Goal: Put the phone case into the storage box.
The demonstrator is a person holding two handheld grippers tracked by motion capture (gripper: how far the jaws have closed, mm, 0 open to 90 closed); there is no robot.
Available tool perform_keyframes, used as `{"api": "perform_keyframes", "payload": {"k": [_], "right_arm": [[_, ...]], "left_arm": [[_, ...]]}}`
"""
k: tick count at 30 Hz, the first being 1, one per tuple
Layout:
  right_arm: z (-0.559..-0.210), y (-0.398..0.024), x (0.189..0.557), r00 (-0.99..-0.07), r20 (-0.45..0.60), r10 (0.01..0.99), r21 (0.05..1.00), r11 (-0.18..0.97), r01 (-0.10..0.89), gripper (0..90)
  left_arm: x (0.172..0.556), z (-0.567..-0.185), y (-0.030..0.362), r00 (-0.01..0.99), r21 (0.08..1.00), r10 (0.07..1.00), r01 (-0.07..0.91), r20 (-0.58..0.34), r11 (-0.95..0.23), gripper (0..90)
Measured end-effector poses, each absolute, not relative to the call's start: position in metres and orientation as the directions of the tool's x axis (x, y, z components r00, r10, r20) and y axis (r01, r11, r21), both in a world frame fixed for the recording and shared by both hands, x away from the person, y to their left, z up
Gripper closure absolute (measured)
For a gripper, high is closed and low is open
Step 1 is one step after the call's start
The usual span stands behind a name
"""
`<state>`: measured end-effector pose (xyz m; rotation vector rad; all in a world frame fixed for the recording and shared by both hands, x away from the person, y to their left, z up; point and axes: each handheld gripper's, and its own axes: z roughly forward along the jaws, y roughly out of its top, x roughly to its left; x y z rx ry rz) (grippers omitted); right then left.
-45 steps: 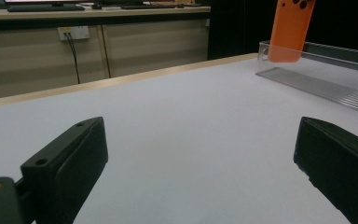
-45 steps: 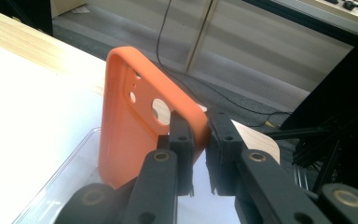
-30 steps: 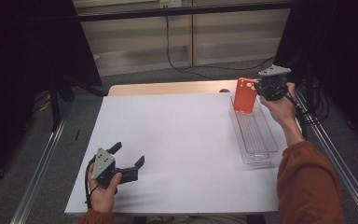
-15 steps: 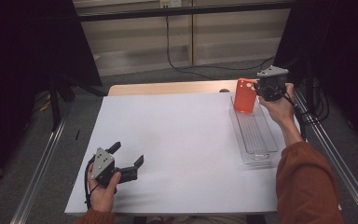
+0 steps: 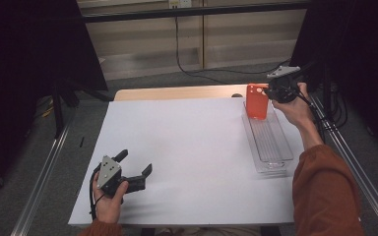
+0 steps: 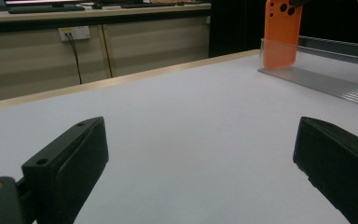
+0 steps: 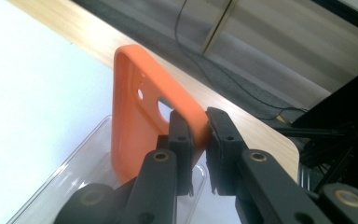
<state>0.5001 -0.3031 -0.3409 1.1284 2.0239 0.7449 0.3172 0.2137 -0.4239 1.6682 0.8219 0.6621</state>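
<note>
High view overhead, facing forward; both tong views near; all share tray [image 5: 275,147]

orange phone case [image 5: 257,102] | barely lowered toward clear tray [image 5: 275,157] | tilt unchanged

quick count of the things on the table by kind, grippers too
orange phone case: 1
clear plastic tray: 1
white table cover: 1
grippers: 2, the left gripper open and the right gripper shut on the phone case
total: 5
</note>
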Motion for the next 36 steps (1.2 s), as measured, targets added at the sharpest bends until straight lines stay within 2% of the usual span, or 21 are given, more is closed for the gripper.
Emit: {"api": "perform_keyframes", "payload": {"k": [9, 36], "right_arm": [[-0.337, -0.304, 0.510, -0.415, -0.293, 0.861, 0.722, 0.484, 0.494, 80.5], [-0.348, -0.320, 0.528, -0.336, -0.228, 0.914, 0.762, 0.382, 0.523, 80.5]], "left_arm": [[0.318, -0.424, 0.213, 0.607, 0.969, 0.794, 0.182, 0.023, -0.167, 3.0], [0.318, -0.425, 0.215, 0.593, 0.969, 0.805, 0.186, 0.021, -0.162, 3.3]]}}
